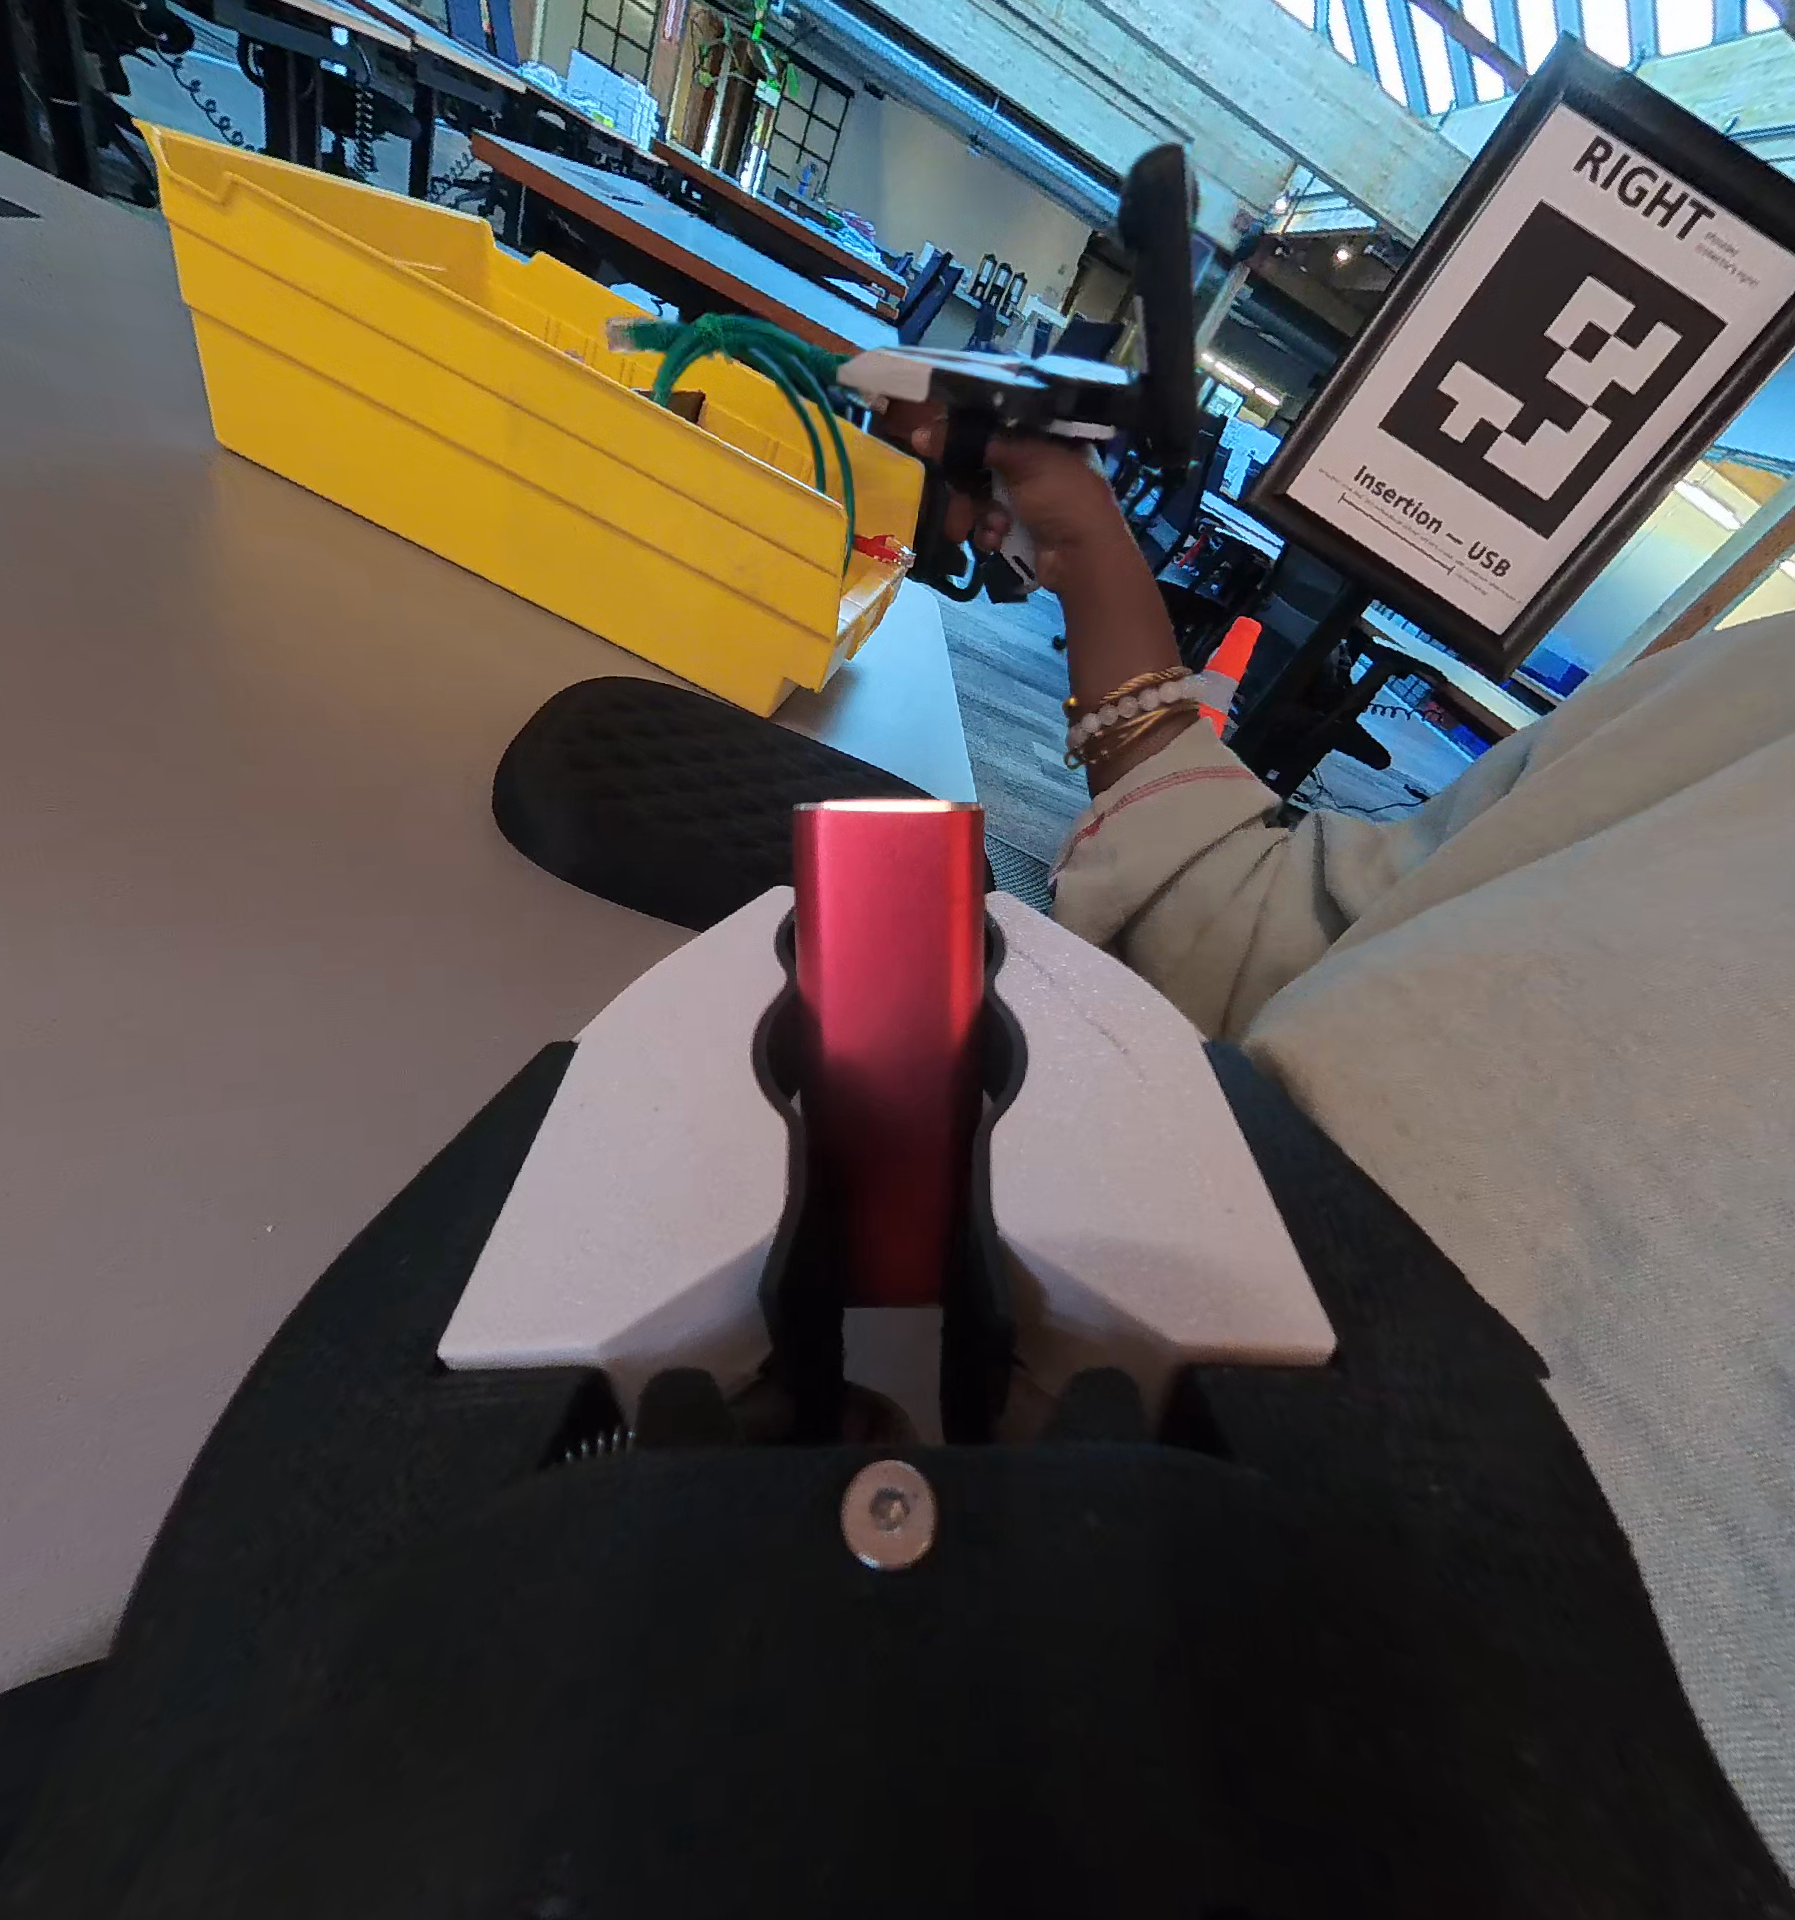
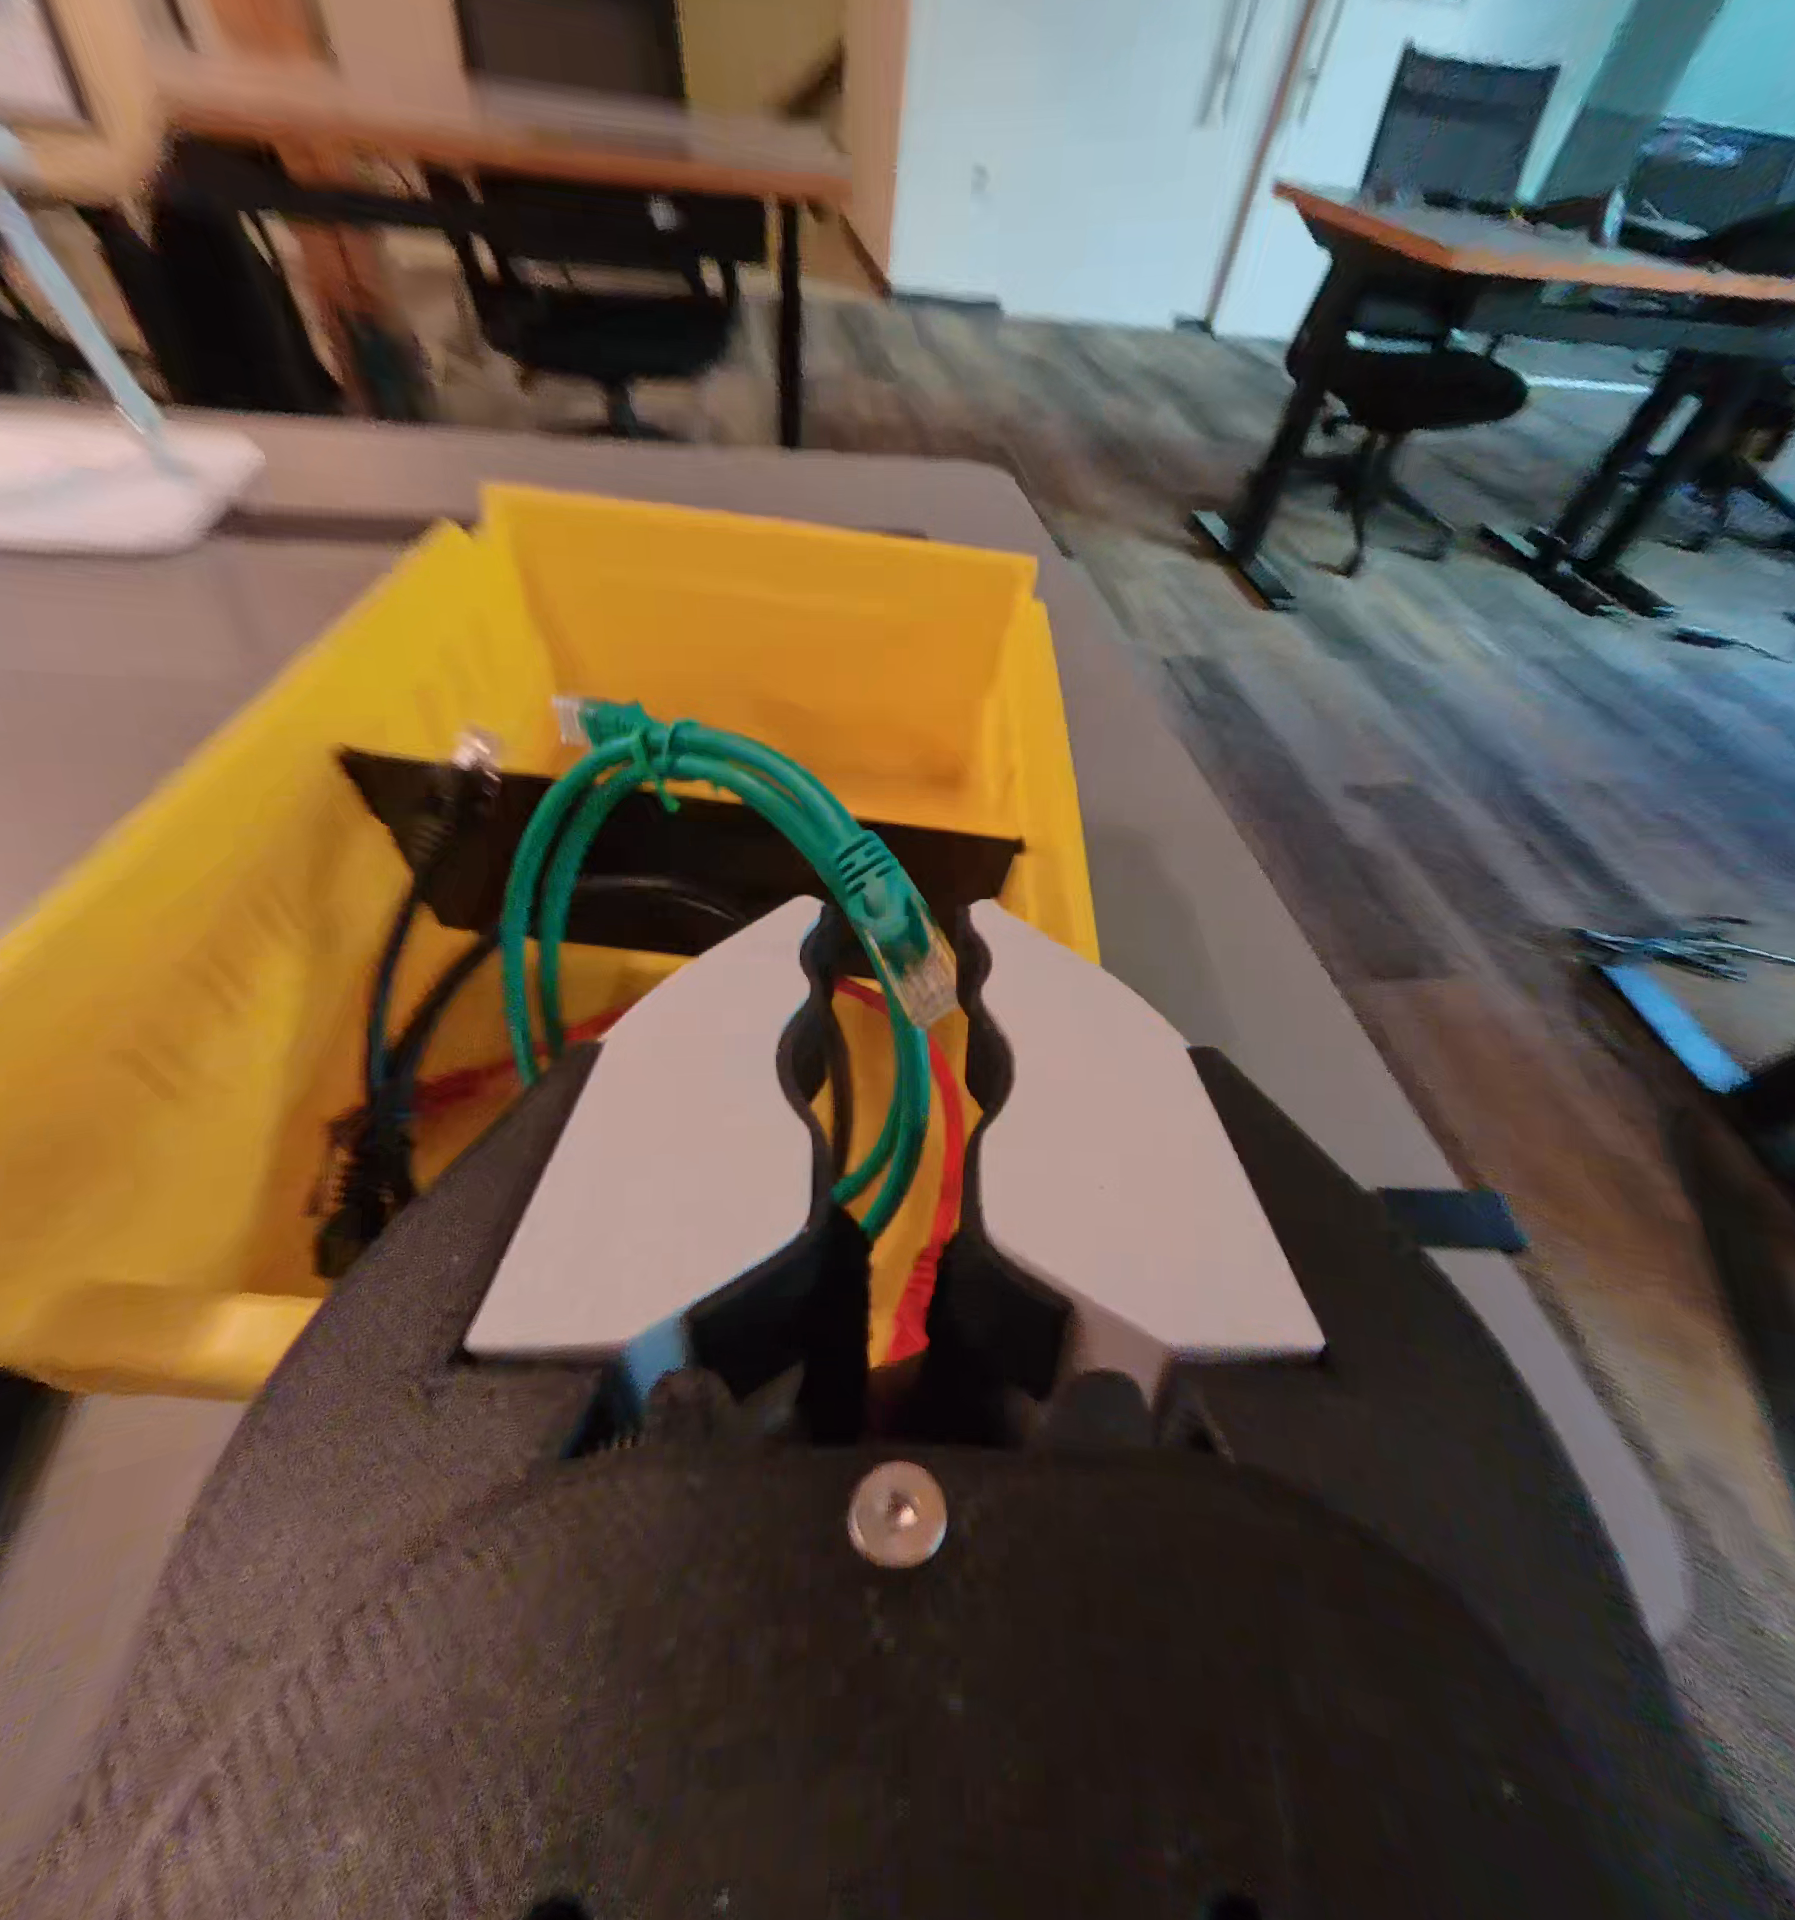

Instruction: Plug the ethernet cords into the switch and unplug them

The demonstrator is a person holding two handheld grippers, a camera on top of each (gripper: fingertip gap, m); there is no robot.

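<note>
Fetch step: right claw (image 2: pixel 888 1023) clamping green ethernet cord (image 2: pixel 706 774), frame centre, above yellow bin (image 2: pixel 197 935). Left claw (image 1: pixel 888 935) gripping red metal switch (image 1: pixel 888 1039). Next: align plug with port.

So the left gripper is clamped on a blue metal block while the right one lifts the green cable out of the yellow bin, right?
Not quite: the metal block in the left gripper is red, as the left wrist view shows. The rest holds: the right gripper lifts the green cable from the yellow bin.
</note>
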